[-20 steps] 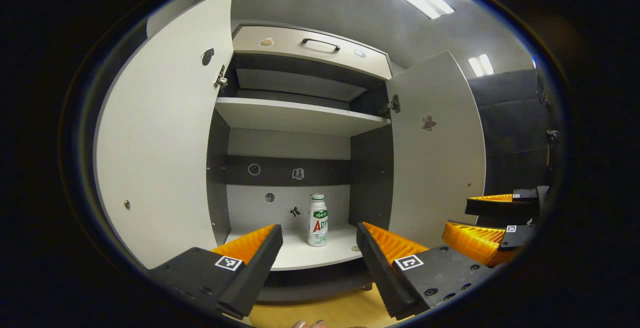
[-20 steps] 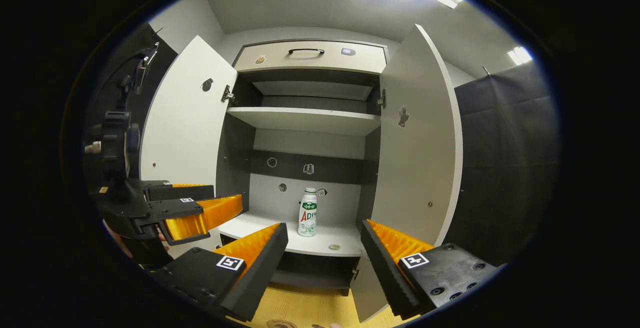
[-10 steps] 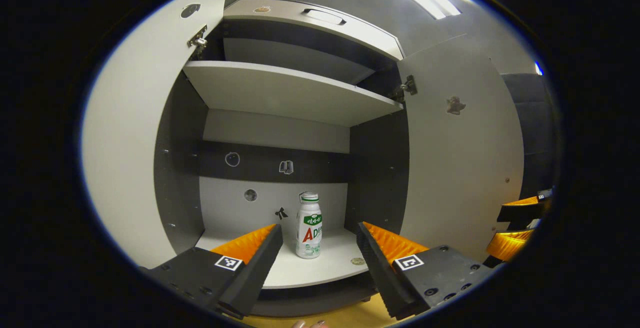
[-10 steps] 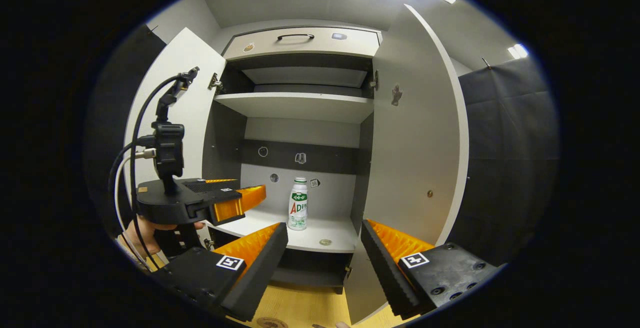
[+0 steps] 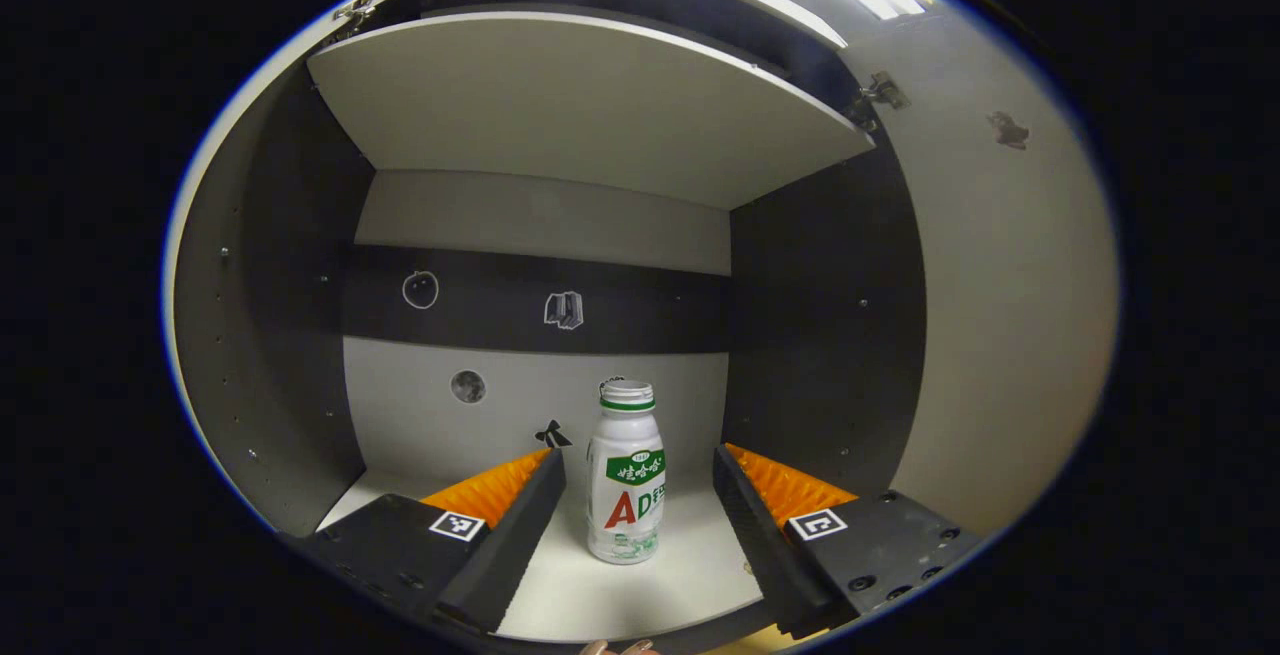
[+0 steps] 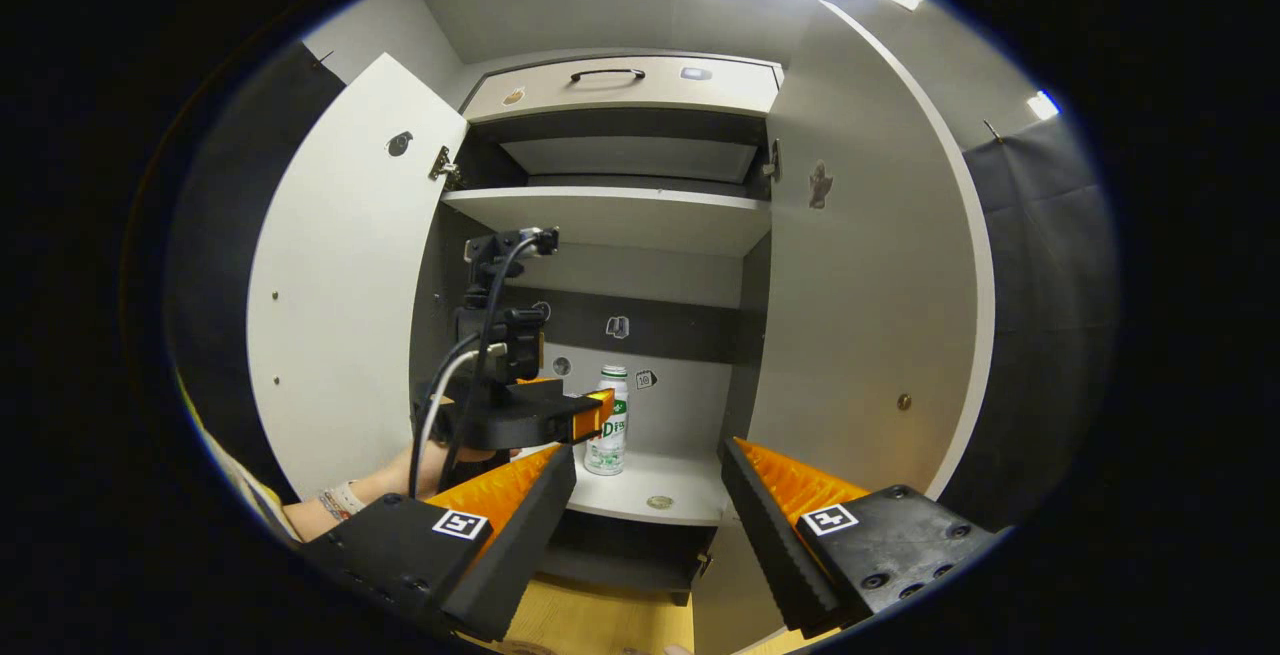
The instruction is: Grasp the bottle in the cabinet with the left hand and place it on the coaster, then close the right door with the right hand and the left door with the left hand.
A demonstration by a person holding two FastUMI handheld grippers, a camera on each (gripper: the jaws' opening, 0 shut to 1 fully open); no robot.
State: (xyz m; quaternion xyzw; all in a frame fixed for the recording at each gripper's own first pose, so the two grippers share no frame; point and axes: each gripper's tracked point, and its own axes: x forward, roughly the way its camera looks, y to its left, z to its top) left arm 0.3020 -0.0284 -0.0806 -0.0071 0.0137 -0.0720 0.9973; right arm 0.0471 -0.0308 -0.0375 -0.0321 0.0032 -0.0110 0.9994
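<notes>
Matte cabinet shelf (image 5: 640,590) bears a rounded plastic bottle (image 5: 626,490) between wide-open ridged left gripper (image 5: 638,475) jaws.

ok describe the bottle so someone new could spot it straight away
Find the open cabinet with both doors swung wide, then look at its lower shelf. The bottle stands upright there, between the left tool's open fingers: white, green-banded cap and label, the shelf's one tall item.

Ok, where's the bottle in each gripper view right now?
Left gripper view: bottle low centre, upright on the shelf between the open jaws.
Right gripper view: bottle centre, farther off, beside the left gripper.
Shared landmark: the book-shaped sticker on the dark back strip.
</notes>
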